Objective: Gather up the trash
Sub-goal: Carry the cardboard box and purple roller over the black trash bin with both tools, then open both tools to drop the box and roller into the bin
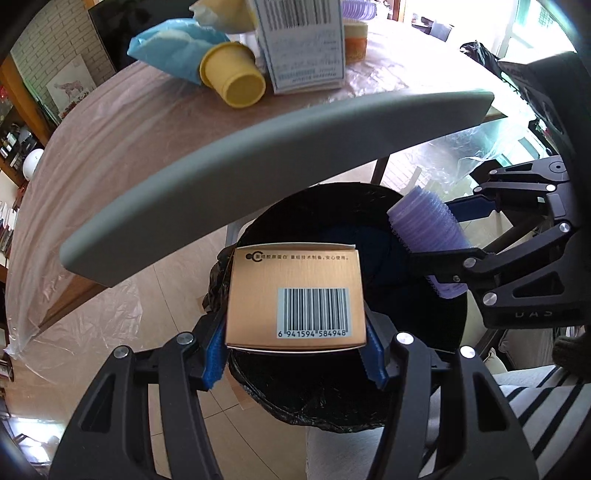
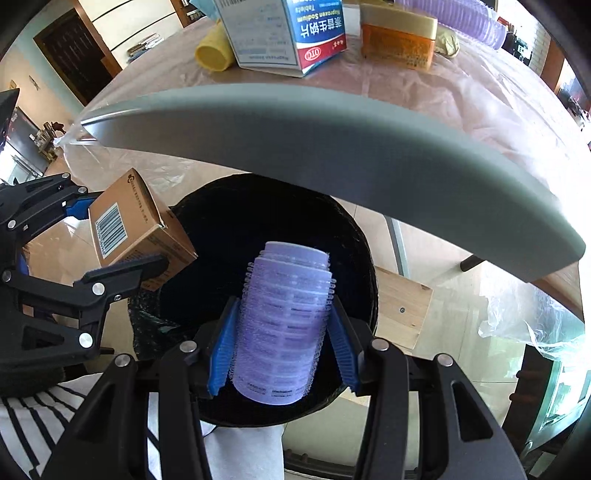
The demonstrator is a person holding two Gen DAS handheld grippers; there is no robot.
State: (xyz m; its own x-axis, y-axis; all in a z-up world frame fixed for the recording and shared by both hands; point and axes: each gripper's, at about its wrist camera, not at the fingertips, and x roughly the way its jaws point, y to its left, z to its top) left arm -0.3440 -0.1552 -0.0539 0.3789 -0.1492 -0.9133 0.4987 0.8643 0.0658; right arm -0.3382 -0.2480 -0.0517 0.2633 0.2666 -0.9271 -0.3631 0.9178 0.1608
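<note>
The left gripper (image 1: 295, 347) is clamped on a gold box (image 1: 295, 295), its blue pads (image 1: 216, 350) pressing both side faces; the barcode face is turned toward the camera. The right gripper (image 2: 282, 347) is closed around a purple hair roller (image 2: 284, 325), pads tight against its bristled sides, the roller standing upright between them. Both items hang over the mouth of a bin (image 1: 424, 325) lined with a black bag (image 1: 332, 410). The box sits above the bin's near-left rim, the roller above its right side; the two grippers are close together but apart.

The grey table edge (image 1: 258, 166) overhangs the far rim of the bin, narrowing the room on that side. The near side is open, with tiled floor (image 1: 155, 295) to the left.

On the table, under a plastic sheet (image 1: 110, 155), lie a yellow cup (image 1: 236, 74) on its side, a blue bag (image 1: 173, 48), a white medicine box (image 1: 303, 44), an orange jar (image 2: 399, 40) and more purple rollers (image 2: 465, 18). A striped sleeve (image 1: 535, 398) shows at lower right.
</note>
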